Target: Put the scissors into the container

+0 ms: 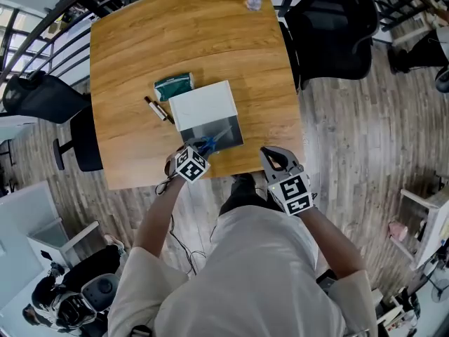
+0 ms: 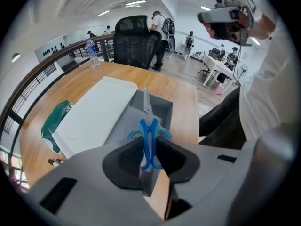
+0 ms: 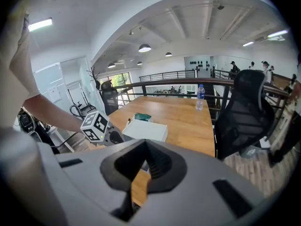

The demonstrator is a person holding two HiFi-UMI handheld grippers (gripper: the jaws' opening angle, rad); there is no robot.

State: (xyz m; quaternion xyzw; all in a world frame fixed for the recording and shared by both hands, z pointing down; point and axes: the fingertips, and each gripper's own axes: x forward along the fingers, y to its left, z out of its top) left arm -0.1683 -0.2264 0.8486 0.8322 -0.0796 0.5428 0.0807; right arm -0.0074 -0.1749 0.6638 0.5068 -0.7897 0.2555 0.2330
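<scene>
Scissors, blue-handled with the blades pointing forward, are clamped by the handles in the left gripper. It is held low over the grey container near the table edge. The right gripper hovers alongside, jaws together and empty.

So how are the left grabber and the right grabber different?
The left gripper is clamped on the blue scissors by their handles; the right gripper is shut on nothing. The left gripper is over the grey container; the right gripper is by the table's near edge, apart from the container. Both are the same grey two-jaw tool.
</scene>
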